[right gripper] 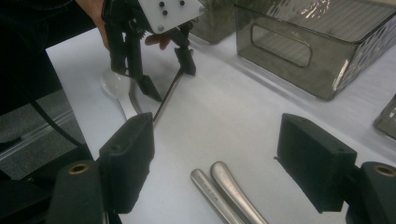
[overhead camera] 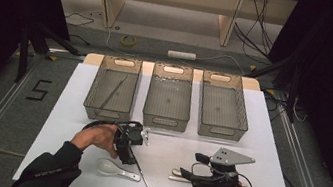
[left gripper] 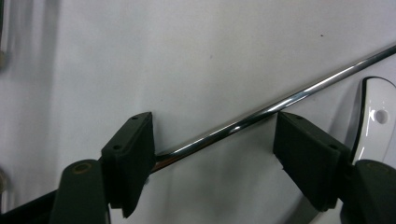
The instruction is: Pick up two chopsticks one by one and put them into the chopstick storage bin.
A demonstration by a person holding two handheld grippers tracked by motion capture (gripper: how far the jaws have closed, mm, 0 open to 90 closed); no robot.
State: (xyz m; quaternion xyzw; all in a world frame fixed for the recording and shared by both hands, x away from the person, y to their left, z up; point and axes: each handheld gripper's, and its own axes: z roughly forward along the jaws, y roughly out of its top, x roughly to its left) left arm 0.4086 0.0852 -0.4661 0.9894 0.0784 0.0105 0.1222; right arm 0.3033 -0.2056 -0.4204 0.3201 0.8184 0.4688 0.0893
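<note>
Jaws of the left gripper [left gripper: 215,154] stand apart astride a metal rod [left gripper: 261,114]; right gripper [right gripper: 217,163] jaws gape over two metal handles [right gripper: 224,191].

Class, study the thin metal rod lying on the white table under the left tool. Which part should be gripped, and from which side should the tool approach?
Probably grip the metal rod along its bare straight shaft, coming from above with the left tool straddling it crosswise. It lies flat on the table, thin and round, and the white spoon crowds one side.

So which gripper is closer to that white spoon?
The left. The left gripper stands just beside the white spoon, over a metal rod; the right gripper is farther off, by two metal handles.
</note>
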